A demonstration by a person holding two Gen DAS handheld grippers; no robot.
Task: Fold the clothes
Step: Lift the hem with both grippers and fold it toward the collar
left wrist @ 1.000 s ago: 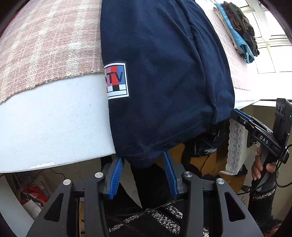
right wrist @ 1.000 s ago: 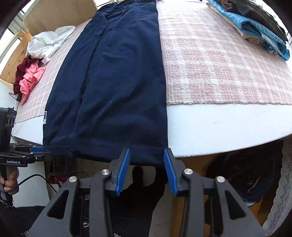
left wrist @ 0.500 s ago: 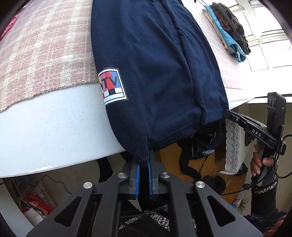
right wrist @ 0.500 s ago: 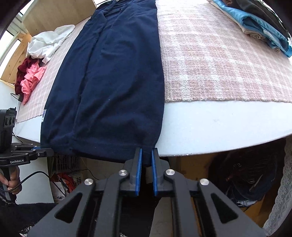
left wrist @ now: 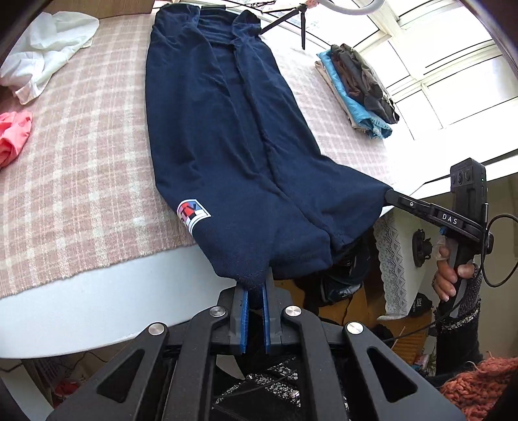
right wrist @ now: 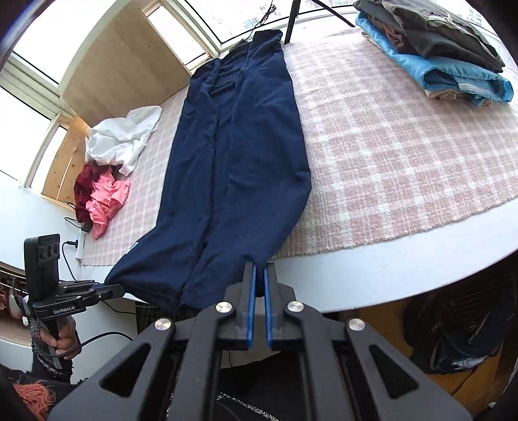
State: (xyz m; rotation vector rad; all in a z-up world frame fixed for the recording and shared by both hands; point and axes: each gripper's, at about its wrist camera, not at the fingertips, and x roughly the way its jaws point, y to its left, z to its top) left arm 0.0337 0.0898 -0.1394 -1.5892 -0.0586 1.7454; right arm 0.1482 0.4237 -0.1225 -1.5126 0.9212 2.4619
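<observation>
A navy garment (left wrist: pixel 226 139) lies lengthwise down the middle of a pink-checked cloth (left wrist: pixel 81 181) that covers most of a white table (left wrist: pixel 97 301). Its far end reaches the table's far edge near a dark tripod leg (right wrist: pixel 291 19); its near hem is lifted off the table's near edge. Whether it is trousers or a folded top is hard to make out, as the layers overlap and a seam runs down its length. A small red, blue and white patch (left wrist: pixel 193 215) sits on the garment's left side near the hem; its print is creased and unreadable.

The left gripper (left wrist: pixel 255 319) has its blue pads drawn nearly together on the left hem corner of the garment, and a bunch of dark fabric fills the narrow gap between them. The right gripper (right wrist: pixel 260 307) is likewise clamped on the right hem corner, with only a sliver of cloth visible between its pads. In the left wrist view the tip of the right gripper disappears into the fabric, so its grip cannot be seen from there.

Left of the garment, a crumpled white cloth (right wrist: pixel 123 139) and pink and dark red clothes (right wrist: pixel 103 197) lie in a heap. Right of the garment, a folded stack (right wrist: pixel 433 51) with a blue item beneath darker ones rests near the far corner, partly cut off by the frame edge. Under the table, dark clutter is too shadowed to identify.
</observation>
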